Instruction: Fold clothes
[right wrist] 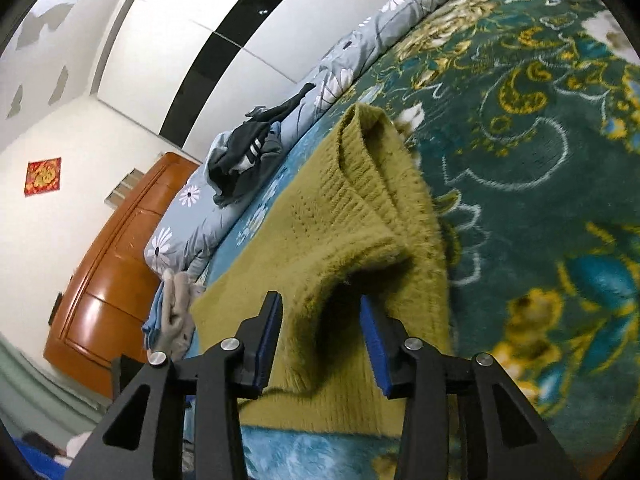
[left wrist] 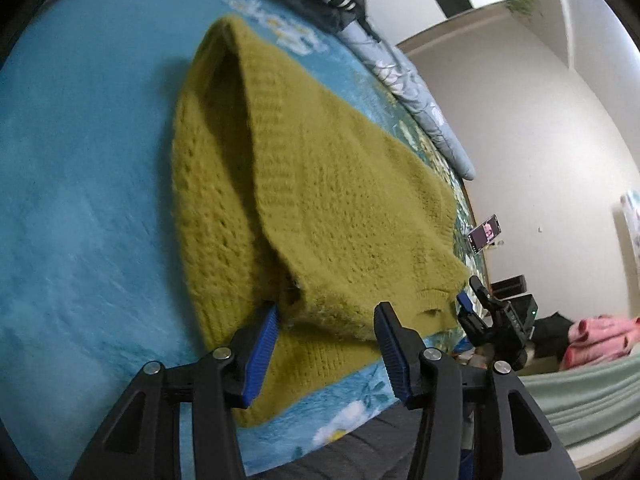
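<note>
An olive-green knitted sweater (left wrist: 320, 184) lies folded on a blue flowered blanket (left wrist: 80, 200). In the left wrist view my left gripper (left wrist: 328, 308) stands open at the sweater's near edge, which lies loose between the blue pads (left wrist: 262, 354). My right gripper (left wrist: 476, 308) shows at the sweater's right corner, with a person's hand (left wrist: 600, 336) behind it. In the right wrist view my right gripper (right wrist: 319, 300) is open around a raised fold of the sweater (right wrist: 360, 208). Its pads (right wrist: 372, 328) do not press on the fold.
A grey flowered quilt (right wrist: 280, 120) runs along the bed's far side with dark striped clothes (right wrist: 244, 160) on it. More clothes (right wrist: 172, 312) are piled by a brown wooden headboard (right wrist: 120, 280). A phone (left wrist: 485, 233) stands at the bed's edge near the wall.
</note>
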Tool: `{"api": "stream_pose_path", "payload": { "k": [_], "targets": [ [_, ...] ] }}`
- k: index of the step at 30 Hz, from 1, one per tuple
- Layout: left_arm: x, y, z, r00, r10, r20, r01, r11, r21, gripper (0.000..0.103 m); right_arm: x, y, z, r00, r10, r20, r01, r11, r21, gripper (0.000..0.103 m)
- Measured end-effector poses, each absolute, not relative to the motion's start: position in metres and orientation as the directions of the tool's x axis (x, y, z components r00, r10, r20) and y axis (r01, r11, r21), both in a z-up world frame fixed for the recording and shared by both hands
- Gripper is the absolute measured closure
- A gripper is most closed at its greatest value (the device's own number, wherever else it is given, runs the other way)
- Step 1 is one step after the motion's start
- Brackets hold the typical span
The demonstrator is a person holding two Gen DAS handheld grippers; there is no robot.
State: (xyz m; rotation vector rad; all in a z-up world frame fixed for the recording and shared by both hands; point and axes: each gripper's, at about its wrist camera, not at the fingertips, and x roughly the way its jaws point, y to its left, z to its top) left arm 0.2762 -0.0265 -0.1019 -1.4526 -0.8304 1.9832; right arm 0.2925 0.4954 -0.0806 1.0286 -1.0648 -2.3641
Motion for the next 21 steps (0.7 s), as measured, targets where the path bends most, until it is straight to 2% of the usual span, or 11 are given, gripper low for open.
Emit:
{"api": "stream_pose_path", "payload": {
  "k": [8,9,10,11,13,16,21],
  "targets": [
    [0.268,-0.014,-0.101,-0.317,0.729,-0.606,-0.041,-0.649,-0.759,0.052,0.274,0.479,-0.083,-0.677,-0.522,-0.518,-0.036,-0.680,0.732,0.062],
    [0.267,-0.013,-0.100,-0.327,0.724,-0.608,-0.041,-0.653,-0.756,0.056,0.274,0.479,-0.083,-0.681,-0.520,-0.516,-0.042,-0.675,0.736,0.063],
    [0.266,-0.013,-0.098,-0.336,0.717,-0.611,-0.045,-0.660,-0.750,0.067,0.274,0.480,-0.084,-0.685,-0.520,-0.510,-0.047,-0.667,0.743,0.068],
    [0.265,-0.012,-0.097,-0.346,0.709,-0.615,-0.049,-0.668,-0.742,0.077,0.273,0.480,-0.084,-0.689,-0.520,-0.504,-0.051,-0.660,0.750,0.078],
    [0.264,-0.011,-0.093,-0.366,0.693,-0.622,-0.058,-0.683,-0.728,0.083,0.273,0.478,-0.082,-0.692,-0.522,-0.499,-0.053,-0.652,0.756,0.088],
    [0.263,-0.016,-0.081,-0.400,0.696,-0.597,-0.080,-0.675,-0.733,0.085,0.274,0.473,-0.072,-0.700,-0.520,-0.490,-0.029,-0.664,0.747,0.092],
    [0.275,-0.034,-0.042,-0.482,0.678,-0.555,-0.183,-0.697,-0.693,0.085,0.291,0.463,-0.036,-0.736,-0.544,-0.403,0.103,-0.679,0.727,0.093]
  ]
}}
